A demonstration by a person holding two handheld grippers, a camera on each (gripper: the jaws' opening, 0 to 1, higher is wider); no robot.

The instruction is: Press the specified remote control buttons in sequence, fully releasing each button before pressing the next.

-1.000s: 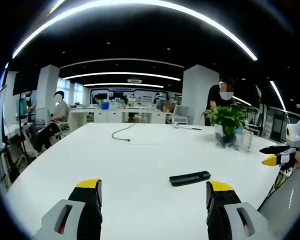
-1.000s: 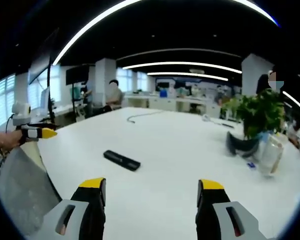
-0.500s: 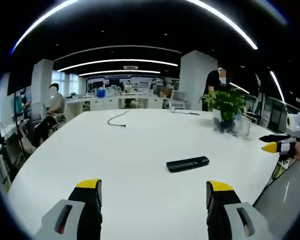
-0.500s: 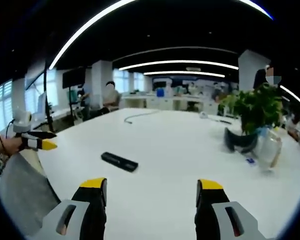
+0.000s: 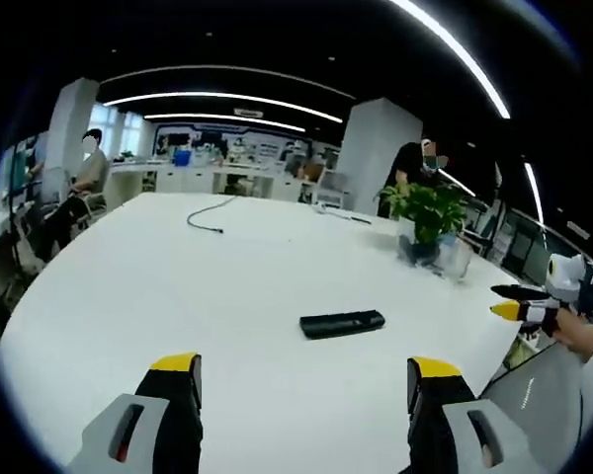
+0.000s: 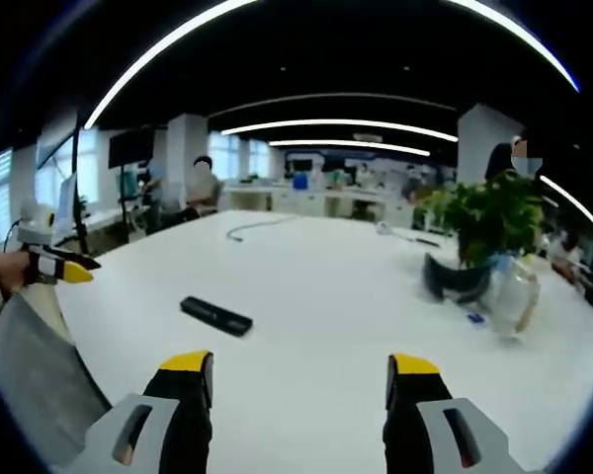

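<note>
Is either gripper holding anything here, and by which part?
Nothing is held. Left gripper and right gripper are open; the remote lies untouched on the table.

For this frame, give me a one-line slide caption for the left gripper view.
Open left gripper hovers above a white table, black remote control lying untouched ahead.

White table (image 5: 178, 296) carries a loose dark cable (image 5: 206, 214) at its far side, well apart from a potted plant (image 5: 430, 212) and a clear container (image 6: 512, 296) just beside it. Seated person (image 6: 202, 186) beyond.
</note>
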